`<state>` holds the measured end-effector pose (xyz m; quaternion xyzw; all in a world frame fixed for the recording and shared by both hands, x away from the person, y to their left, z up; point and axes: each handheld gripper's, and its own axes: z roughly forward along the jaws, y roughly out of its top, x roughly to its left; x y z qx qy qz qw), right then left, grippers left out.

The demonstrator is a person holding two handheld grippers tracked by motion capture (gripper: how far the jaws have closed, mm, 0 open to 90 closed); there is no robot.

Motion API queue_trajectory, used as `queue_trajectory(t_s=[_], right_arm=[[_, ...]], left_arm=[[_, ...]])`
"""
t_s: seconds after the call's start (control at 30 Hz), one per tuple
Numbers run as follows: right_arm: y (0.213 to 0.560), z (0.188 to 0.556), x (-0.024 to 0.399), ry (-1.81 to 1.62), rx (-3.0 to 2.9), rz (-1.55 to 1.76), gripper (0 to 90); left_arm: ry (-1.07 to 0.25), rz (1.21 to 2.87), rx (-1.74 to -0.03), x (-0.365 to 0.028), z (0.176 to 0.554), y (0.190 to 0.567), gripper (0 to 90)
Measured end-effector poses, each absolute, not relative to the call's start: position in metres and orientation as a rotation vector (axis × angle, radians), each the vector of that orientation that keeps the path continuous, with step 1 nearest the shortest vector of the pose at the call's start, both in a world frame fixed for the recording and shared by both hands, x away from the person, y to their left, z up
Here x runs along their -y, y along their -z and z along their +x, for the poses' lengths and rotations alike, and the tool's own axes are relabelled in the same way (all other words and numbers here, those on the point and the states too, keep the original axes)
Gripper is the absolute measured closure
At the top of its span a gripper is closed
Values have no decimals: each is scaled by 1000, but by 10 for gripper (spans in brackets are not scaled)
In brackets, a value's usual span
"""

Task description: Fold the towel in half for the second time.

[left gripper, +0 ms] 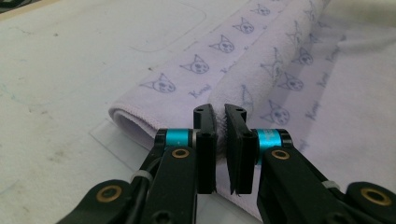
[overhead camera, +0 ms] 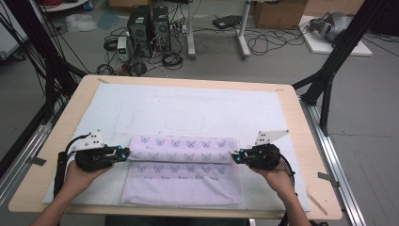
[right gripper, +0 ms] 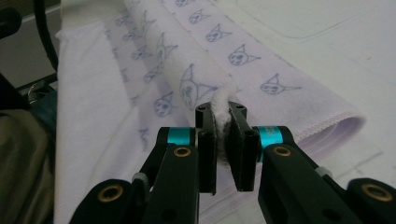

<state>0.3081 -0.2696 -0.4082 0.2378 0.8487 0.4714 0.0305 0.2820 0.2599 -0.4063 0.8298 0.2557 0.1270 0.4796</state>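
High view, towel: one pale lilac towel printed with cat-face motifs is seen on the near half of the desk, its far part raised into a fold that runs left to right between the two grippers.
Fold: the raised ridge is stretched across, with flat towel lying both behind it and in front of it.
Left gripper: one left gripper is clenched on the left end of the ridge; in the left gripper view the towel is pinched between the nearly closed jaws.
Right gripper: one right gripper is clamped on the right end of the ridge; in the right gripper view a tuft of towel is squeezed between the jaws.
Hands: two hands are counted, the left hand and the right hand, each entering from the near edge.
Underlay: one white mat is spread under the towel and covers most of the desk.
Obstructions: nothing is found lying on the mat beside the towel.
Surroundings: two dark computer towers and loose cables are seen on the floor beyond the desk, well apart from the towel; one cardboard box is stood further right.
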Motion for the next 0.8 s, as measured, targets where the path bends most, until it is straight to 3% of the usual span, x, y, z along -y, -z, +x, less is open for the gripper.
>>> queue_trajectory(t_s=[0.13,0.27,0.33,0.47,0.8], right_arm=[[416,292,271,-1447,-2644,727,790],[423,281,274,-1429,-2682,713,702],[421,280,274,-1429,-2672,701,668],[412,285,274,-1466,-2624,700,602],[427,288,254,-1374,-2732,601,565]], left_arm=[[-282,2036,-620,-261,270,411,802],[-261,2036,-637,-264,265,412,630],[-260,2034,-635,-264,265,410,599],[-259,2039,-623,-258,269,408,590],[-178,2168,-584,-240,268,435,590]])
